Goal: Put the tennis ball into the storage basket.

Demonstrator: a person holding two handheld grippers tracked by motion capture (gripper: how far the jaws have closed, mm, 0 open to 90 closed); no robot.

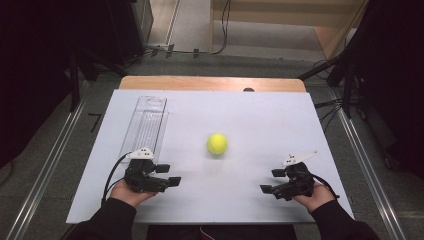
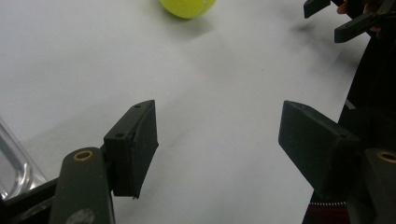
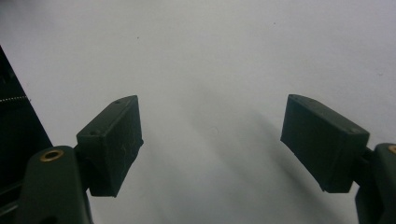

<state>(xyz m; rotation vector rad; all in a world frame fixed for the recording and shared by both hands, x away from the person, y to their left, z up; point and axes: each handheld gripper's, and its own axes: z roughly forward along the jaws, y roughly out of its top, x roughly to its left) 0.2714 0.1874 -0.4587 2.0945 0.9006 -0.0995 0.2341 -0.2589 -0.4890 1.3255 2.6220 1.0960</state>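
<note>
Trouble could come from the round yellow-green tennis ball (image 1: 217,143): it sits alone mid-desk, between my left hand-held gripper (image 1: 170,175) and right hand-held gripper (image 1: 270,181), both wide and empty. I think one bump rolls it away.

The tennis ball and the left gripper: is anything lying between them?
No. Between the tennis ball and the left gripper the white table is bare, as the high view shows.

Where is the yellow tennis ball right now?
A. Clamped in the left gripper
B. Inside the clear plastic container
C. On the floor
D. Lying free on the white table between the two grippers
D: the tennis ball sits alone on the white table, apart from the left gripper, the right gripper and the clear container.
</note>
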